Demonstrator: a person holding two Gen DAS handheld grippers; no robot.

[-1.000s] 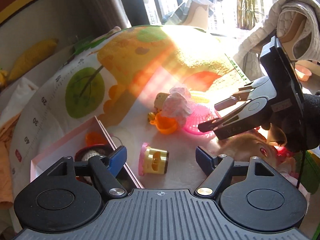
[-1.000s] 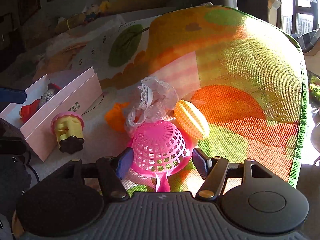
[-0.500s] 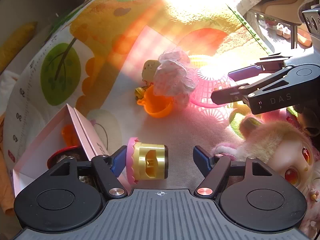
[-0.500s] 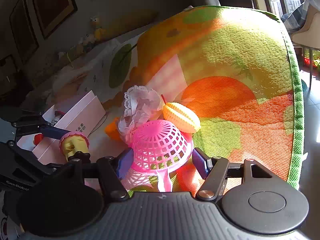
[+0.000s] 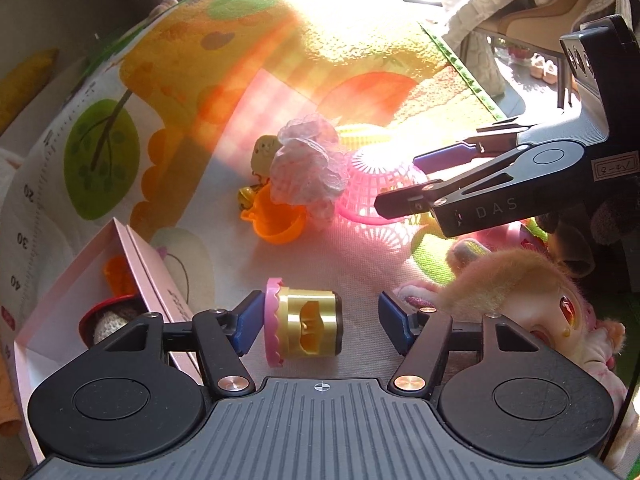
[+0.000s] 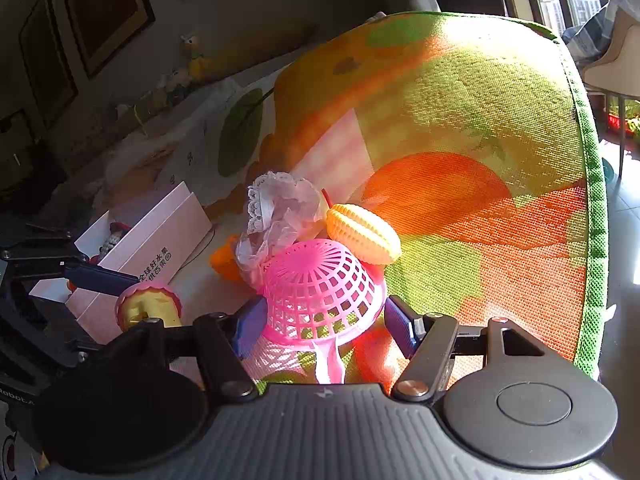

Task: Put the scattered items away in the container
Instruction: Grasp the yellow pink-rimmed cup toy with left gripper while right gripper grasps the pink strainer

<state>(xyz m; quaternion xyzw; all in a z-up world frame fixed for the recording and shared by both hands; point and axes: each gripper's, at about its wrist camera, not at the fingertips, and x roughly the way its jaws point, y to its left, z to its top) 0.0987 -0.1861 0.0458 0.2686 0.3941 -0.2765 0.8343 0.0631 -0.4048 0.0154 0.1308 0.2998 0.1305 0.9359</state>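
Gold toy (image 5: 307, 322) with pink scalloped cap lies on the mat (image 5: 360, 48) between the wide-open fingers of the left gripper (image 5: 320, 326), ungripped; a second ago it lay well ahead of them, so closing looks next. Right gripper (image 6: 323, 325), also wide open, straddles the upturned pink basket (image 6: 320, 288), holding nothing. Pink box (image 5: 150, 268) sits just left, already holding items. Loose count: one gold toy, one basket, one orange cup (image 5: 278, 220), one corn (image 6: 362, 232), one lace cloth (image 5: 308, 168).

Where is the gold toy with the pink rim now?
In the left wrist view, the gold toy lies on the mat between the open left hand-held gripper's fingers, beside the pink box.
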